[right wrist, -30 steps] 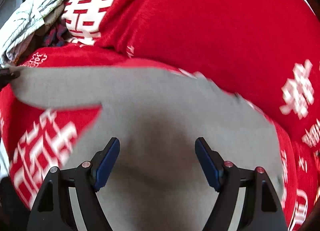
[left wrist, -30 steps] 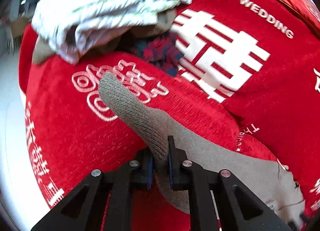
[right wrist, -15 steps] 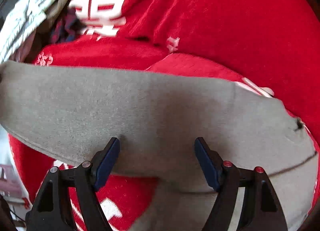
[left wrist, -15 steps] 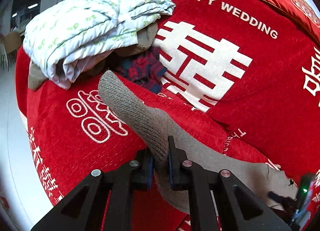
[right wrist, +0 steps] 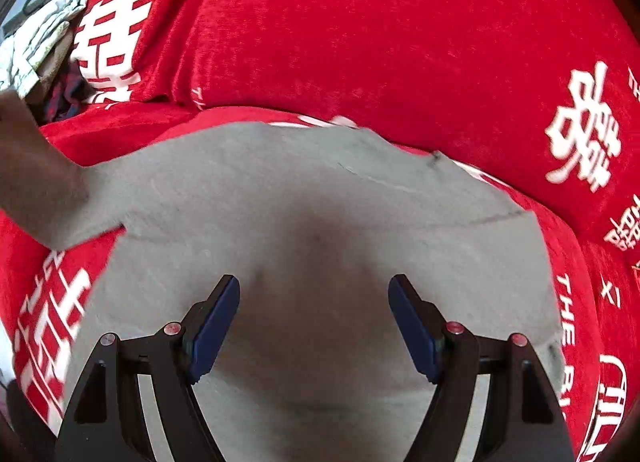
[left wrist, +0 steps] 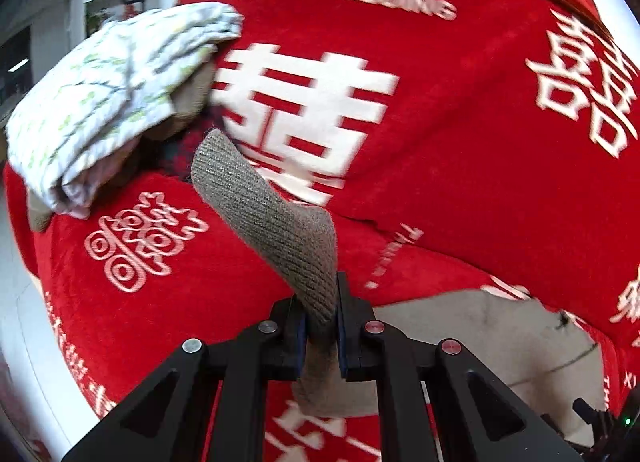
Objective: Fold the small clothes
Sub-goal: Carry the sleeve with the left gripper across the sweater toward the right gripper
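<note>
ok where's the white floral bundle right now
The white floral bundle sits upper left in the left wrist view, on the red sofa cover, left of the big white character; it also shows far left in the right wrist view.

- The grey garment (right wrist: pixel 320 214) is a soft, plain knit piece, spread mostly flat over the red cover, its body broad and smooth with a faint seam line running across it.
- Its ribbed cuff end (left wrist: pixel 276 218) is lifted clear of the cover and stands up in a curved, tilted strip, the ribbing showing plainly.
- That raised sleeve (right wrist: pixel 36 182) runs off towards the left edge of the right wrist view, blurred there.
</note>
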`<state>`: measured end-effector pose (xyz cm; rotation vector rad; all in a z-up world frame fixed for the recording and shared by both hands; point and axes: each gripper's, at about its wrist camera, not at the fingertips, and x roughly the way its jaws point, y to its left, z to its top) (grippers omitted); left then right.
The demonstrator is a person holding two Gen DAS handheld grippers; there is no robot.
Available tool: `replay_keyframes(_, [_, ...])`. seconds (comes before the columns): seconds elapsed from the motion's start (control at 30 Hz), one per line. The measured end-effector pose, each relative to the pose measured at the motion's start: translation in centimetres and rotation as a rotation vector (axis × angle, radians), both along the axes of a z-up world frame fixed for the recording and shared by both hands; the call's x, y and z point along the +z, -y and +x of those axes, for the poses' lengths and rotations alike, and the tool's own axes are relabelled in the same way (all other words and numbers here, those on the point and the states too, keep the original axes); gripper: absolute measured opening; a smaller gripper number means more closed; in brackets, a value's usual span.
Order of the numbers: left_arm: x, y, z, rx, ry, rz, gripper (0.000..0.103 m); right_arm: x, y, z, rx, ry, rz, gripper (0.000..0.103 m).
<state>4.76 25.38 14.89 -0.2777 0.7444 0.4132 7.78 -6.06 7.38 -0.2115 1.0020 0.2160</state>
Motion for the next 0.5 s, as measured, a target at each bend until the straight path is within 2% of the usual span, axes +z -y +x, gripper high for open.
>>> replay_keyframes(0.23, [-0.5, 8.7, 3.4, -0.112, -0.076, 0.052, 0.013, 0.4, 4.0, -1.1, -0.032, 0.003, 0.004, 0.079])
replay_keyframes(0.5, [-1.8, 17.0, 5.8, -0.195, -0.154, 0.062, 0.013, 1.7, 8.6, -2.9, -0.040, 0.039, -0.006, 0.079])
